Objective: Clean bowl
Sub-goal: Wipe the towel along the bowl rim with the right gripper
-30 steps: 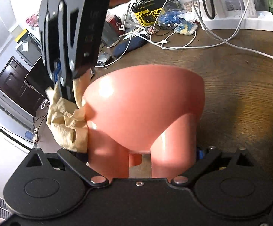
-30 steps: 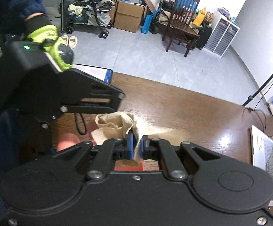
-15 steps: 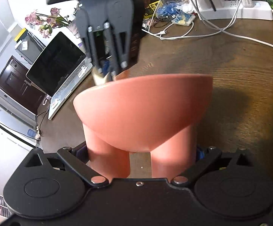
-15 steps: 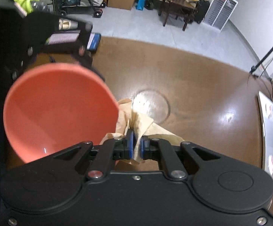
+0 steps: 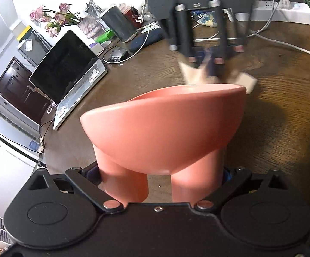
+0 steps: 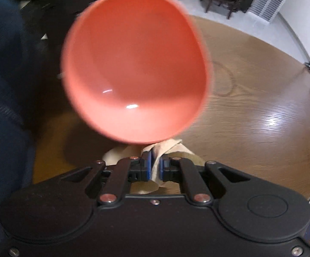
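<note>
My left jaws (image 5: 161, 184) clamp the bowl's (image 5: 165, 128) legs, holding it tilted above the surface (image 5: 283, 111). My right jaws (image 6: 155, 167) pinch the cloth (image 6: 155, 167) just below its rim. Recommended: bring the cloth inside, press lightly, sweep round the wall, left grip steady.

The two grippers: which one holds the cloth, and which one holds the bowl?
The right gripper pinches the beige cloth between its blue pads. The left gripper instead clamps the legs of the pink bowl.

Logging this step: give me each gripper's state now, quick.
Left gripper: closed on the legs of the pink bowl, holding it up.
Right gripper: closed on a crumpled tan cloth, beside the bowl's rim.
</note>
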Demonstrator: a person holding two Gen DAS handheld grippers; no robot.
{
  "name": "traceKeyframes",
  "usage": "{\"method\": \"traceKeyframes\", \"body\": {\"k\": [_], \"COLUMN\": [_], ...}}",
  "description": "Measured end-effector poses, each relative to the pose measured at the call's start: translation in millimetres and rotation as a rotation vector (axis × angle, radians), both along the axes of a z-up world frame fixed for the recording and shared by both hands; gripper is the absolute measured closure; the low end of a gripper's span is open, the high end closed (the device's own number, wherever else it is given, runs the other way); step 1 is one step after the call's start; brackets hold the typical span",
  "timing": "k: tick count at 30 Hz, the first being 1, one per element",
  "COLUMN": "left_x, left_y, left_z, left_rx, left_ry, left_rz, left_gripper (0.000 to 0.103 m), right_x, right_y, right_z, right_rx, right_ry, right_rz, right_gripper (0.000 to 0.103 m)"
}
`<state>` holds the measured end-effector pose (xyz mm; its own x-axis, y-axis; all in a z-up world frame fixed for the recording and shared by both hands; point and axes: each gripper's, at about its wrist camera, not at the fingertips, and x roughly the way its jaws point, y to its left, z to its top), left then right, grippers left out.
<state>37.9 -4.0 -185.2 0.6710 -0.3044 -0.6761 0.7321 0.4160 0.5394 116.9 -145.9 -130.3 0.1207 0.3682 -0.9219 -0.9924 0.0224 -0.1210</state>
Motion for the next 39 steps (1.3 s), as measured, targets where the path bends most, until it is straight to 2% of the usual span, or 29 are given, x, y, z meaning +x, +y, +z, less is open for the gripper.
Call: {"method": "traceKeyframes", "body": {"k": [4,11,17,23,30,36,39], "left_x": [0.1,-0.8,1.0,1.4,2.3,-0.6,-0.5], "left_y": [-0.6,-2.5,-2.7,-3.1,-5.2,-7.4,-6.2], "left_z": [-1.0,-1.4,0.2,1.3,2.5,2.0,0.9], "left_rx": [0.011,0.003,-0.007,-0.018,-0.032,-0.017,-0.009], "left_ry": [-0.004,-0.012,-0.014,-0.013,-0.011,-0.018,-0.015], "left_rz": [-0.01,-0.019,-0.008,-0.007,-0.011,-0.025,-0.019], "left_gripper": [0.005,0.005,0.005,0.005,0.005,0.005,0.005], "right_x": [-33.2,-75.0,-79.5,-65.1,-32.6,1.9,24.4], "right_y": [5.9,27.6,46.5,58.2,62.6,65.5,62.7], "right_z": [8.7,45.8,78.4,106.4,111.3,102.7,82.4], "right_rx": [0.008,0.089,0.156,0.218,0.257,0.261,0.208], "right_ry": [0.009,-0.023,-0.085,-0.135,-0.173,-0.185,-0.18], "right_rz": [0.092,0.234,0.27,0.235,0.15,0.055,0.011], "right_gripper": [0.095,0.095,0.096,0.096,0.095,0.095,0.095]}}
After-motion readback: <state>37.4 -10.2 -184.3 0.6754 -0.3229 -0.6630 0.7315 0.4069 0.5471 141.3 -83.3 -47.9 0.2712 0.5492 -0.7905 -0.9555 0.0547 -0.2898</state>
